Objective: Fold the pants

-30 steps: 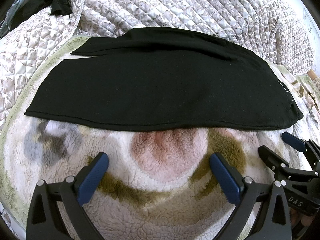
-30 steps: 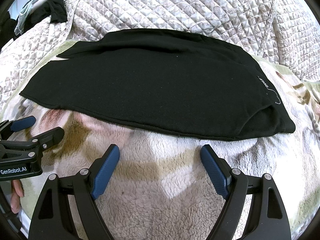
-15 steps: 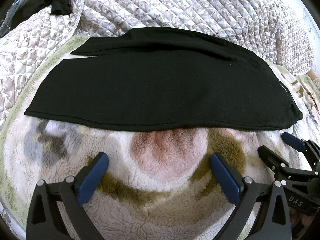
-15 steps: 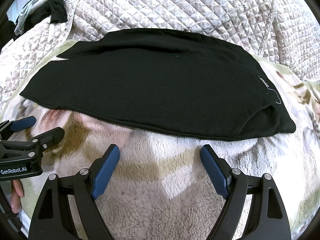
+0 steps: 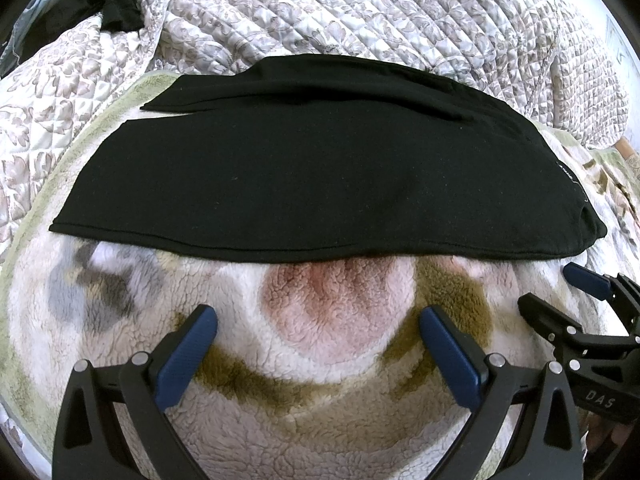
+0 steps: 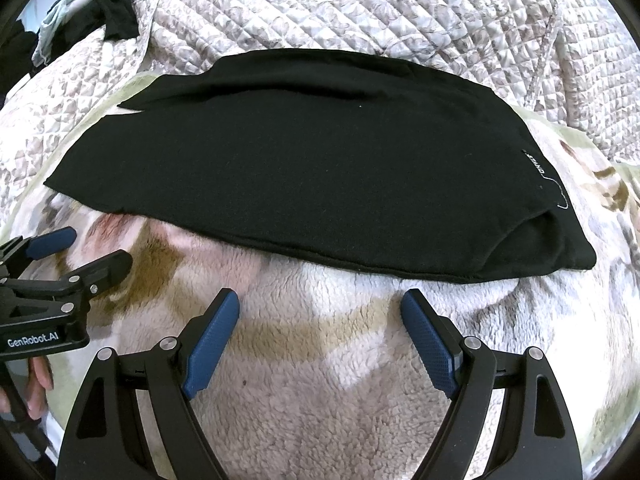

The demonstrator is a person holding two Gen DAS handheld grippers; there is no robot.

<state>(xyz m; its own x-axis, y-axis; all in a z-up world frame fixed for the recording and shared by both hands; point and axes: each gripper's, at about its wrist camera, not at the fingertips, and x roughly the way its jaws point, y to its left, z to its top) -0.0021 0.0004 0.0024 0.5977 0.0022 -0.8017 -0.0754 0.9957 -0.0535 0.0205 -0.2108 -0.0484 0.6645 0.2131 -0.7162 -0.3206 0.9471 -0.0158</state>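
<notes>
Black pants (image 5: 320, 168) lie flat, folded lengthwise, on a fluffy patterned blanket (image 5: 332, 300); they also show in the right wrist view (image 6: 312, 176), with a small white label near their right end. My left gripper (image 5: 318, 320) is open and empty, just short of the pants' near hem. My right gripper (image 6: 320, 304) is open and empty, just short of the near hem further right. Each gripper shows at the edge of the other's view, the right gripper (image 5: 560, 292) and the left gripper (image 6: 92, 248).
A quilted floral bedspread (image 5: 360, 12) rises behind the pants. A dark garment (image 6: 116, 12) lies at the far left on the bedspread. The fluffy blanket (image 6: 328, 360) covers the near bed under both grippers.
</notes>
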